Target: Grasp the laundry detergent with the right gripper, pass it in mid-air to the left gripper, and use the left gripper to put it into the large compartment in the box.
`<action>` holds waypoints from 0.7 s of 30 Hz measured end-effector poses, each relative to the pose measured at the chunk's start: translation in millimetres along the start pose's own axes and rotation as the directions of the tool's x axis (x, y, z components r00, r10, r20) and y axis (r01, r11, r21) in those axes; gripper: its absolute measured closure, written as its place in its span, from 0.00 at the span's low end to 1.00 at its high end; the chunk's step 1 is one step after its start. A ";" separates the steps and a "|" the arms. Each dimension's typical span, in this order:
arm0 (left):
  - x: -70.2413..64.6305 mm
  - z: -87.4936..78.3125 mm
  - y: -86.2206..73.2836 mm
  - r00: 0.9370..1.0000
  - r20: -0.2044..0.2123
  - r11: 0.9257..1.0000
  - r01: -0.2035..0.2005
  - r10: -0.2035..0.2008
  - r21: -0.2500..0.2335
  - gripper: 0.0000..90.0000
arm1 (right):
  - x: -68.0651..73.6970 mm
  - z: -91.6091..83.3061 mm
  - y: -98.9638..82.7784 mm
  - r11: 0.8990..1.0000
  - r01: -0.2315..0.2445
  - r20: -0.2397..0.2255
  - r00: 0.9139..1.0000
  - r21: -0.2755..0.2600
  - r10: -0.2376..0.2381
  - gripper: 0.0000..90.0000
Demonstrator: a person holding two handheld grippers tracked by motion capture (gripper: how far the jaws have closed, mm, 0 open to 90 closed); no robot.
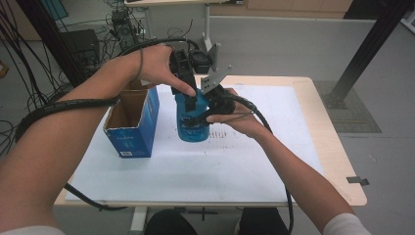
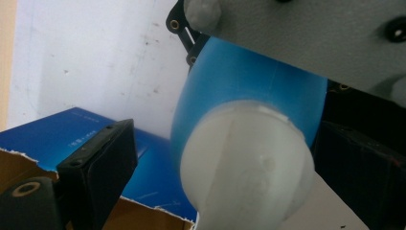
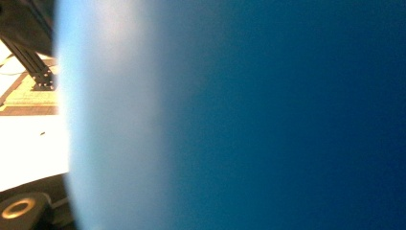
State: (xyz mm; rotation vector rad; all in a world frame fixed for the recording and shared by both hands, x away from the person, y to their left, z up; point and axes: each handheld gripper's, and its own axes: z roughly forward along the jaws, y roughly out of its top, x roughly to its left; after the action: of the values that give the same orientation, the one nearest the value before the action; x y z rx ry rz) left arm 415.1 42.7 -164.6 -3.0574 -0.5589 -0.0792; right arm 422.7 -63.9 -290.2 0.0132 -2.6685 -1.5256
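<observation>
So there's a blue bottle [image 1: 192, 122] standing upright near the middle of the high view, on the white sheet [image 1: 244, 166] that covers the bench [image 1: 337, 147]. It has a white cap [image 2: 246, 167], which sits low and centre in the left gripper view.

The right hand-held gripper [image 1: 208, 115] comes in from the right side of the frame and is clamped on the bottle's body. Its own camera is pressed so close that all you get is a blurry wall of blue [image 3: 249, 115].

The left hand-held gripper [image 1: 188, 81] hangs over the top of the bottle from the upper left. Its jaws stand wide, one on each side of the cap, and I can't see either pad pressing on it.

Just to the left of the bottle in the high view is an open blue cardboard box [image 1: 132, 122], close by but not touching as far as I can tell.
</observation>
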 end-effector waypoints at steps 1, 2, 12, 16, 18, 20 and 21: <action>0.2 0.2 0.6 1.000 0.005 1.000 -0.010 0.010 0.011 0.10 | -0.1 -0.4 -0.1 1.000 0.006 0.001 1.000 -0.004 -0.006 0.49; 0.2 0.2 0.6 1.000 0.005 1.000 -0.010 0.010 0.011 0.10 | -0.1 -0.4 -0.1 1.000 0.006 0.001 1.000 -0.004 -0.006 0.49; -2.9 4.0 4.0 0.999 0.043 1.000 -0.015 0.015 -0.001 0.10 | 2.3 -3.2 1.1 0.998 0.043 -0.015 0.999 -0.036 -0.044 0.49; -4.2 4.4 5.6 0.998 0.048 1.000 -0.029 0.029 0.007 0.10 | 4.4 -2.7 1.9 0.998 0.047 -0.022 0.999 -0.037 -0.047 0.49; -5.1 4.8 6.3 0.998 0.052 0.999 -0.034 0.034 0.006 0.10 | 5.2 -2.9 2.0 0.999 0.044 -0.019 0.999 -0.031 -0.045 0.49; -6.3 5.0 7.2 0.998 0.055 0.999 -0.040 0.040 0.001 0.10 | 5.4 -2.9 2.0 0.999 0.041 -0.019 0.999 -0.029 -0.042 0.49; -6.9 5.4 8.1 0.998 0.056 0.999 -0.042 0.042 0.004 0.10 | 5.5 -3.1 2.2 0.999 0.040 -0.020 0.999 -0.031 -0.040 0.49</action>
State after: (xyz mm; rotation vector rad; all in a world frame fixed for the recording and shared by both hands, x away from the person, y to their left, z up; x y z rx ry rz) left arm 411.8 32.9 -170.6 -3.0730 -0.4962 0.0084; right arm 417.4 -65.7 -286.5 0.0809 -2.6441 -1.5690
